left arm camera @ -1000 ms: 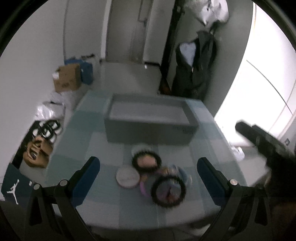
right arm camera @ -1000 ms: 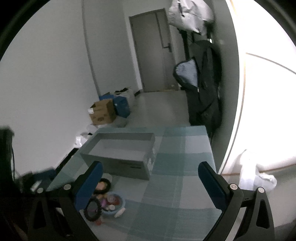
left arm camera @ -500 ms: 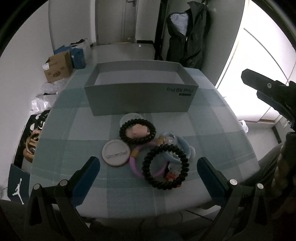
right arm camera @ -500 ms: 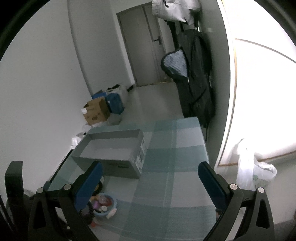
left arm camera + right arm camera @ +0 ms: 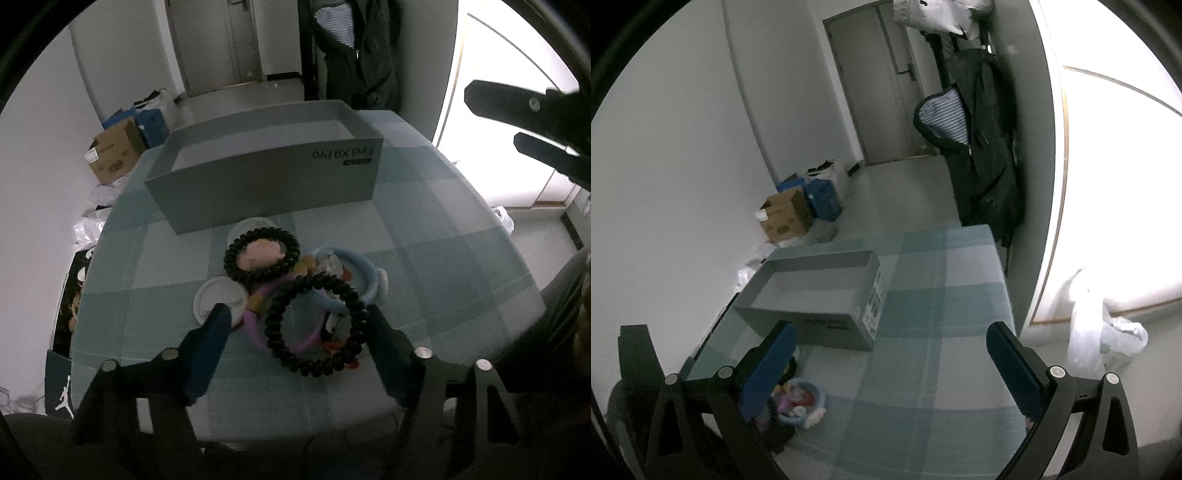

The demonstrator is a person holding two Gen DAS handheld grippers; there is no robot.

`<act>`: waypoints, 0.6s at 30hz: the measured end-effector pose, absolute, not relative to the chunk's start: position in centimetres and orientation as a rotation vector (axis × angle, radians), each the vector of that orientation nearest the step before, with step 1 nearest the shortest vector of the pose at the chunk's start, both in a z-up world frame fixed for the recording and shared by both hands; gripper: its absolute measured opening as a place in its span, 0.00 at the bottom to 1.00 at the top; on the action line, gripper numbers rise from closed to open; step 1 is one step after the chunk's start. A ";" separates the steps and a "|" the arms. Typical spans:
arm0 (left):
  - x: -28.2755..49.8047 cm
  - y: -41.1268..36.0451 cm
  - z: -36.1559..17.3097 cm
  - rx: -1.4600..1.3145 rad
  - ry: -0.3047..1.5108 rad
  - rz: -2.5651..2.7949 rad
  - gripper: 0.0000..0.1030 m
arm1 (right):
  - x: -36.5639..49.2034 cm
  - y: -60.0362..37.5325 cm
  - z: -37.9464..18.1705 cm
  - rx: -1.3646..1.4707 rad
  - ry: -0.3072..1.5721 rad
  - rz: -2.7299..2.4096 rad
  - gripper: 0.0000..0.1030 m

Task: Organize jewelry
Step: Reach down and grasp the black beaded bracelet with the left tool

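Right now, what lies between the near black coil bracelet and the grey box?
In the left wrist view, the near black coil bracelet and grey box are separated by a second black coil bracelet ringing a pink-faced badge.

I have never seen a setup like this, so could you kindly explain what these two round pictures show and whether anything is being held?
A person holds a two-finger gripper in each hand, and each carries a fisheye camera looking along its fingers. One picture looks out from the left gripper, open around a pile of jewelry: a black beaded bracelet, a purple ring and a blue bangle. Behind stands an open grey box on the checked tablecloth. The other picture is from the right gripper, open over bare cloth. Nothing is held.
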State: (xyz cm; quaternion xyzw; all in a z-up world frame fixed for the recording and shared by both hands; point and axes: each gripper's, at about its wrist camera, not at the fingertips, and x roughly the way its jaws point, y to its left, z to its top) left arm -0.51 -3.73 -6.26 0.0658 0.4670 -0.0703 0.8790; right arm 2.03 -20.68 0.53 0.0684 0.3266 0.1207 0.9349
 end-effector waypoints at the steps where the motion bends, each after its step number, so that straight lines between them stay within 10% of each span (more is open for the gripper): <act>1: -0.5 -3.6 -6.1 0.124 0.973 -0.160 0.54 | 2.0 -20.7 0.5 0.141 0.668 0.245 1.00; 18: 0.7 -1.1 -4.0 -0.170 0.938 -0.293 0.36 | 2.1 -20.7 0.1 0.145 0.686 0.237 1.00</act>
